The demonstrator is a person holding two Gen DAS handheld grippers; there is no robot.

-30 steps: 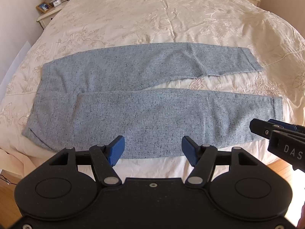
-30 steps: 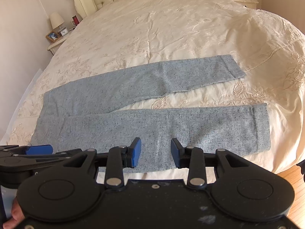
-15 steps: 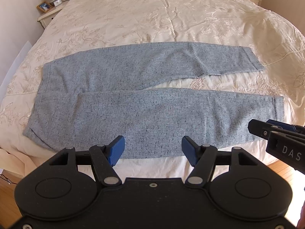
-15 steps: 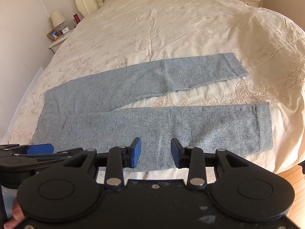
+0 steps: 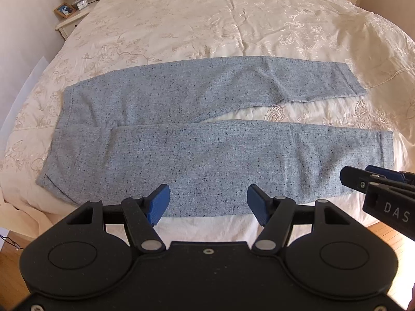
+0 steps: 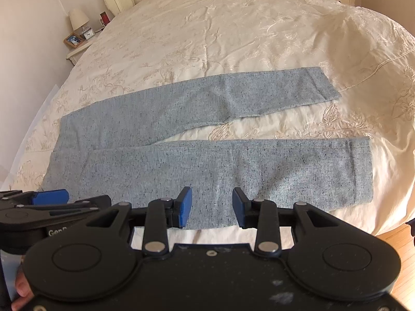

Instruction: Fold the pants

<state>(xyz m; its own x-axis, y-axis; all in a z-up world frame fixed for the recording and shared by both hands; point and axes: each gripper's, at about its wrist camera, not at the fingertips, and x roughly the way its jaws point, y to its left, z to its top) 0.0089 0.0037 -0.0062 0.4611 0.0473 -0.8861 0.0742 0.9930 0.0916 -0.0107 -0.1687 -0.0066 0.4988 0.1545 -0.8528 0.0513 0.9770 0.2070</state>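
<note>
While unfolded, pants [image 5: 207, 140] beyond hand-held gripper [image 5: 208, 202].

One pair of pants [image 5: 207, 140] with two legs, one bed [image 5: 233, 20], two tongs, one lamp [image 6: 79, 20], one picture frame [image 6: 73, 40], one clock [image 6: 89, 34]

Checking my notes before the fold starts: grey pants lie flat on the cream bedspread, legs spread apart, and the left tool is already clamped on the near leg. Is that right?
Not quite. The left tool is open and holds nothing; in the left wrist view its blue pads stand apart above the near leg. The grey pants do lie flat on the cream bedspread, legs spread apart.
</note>
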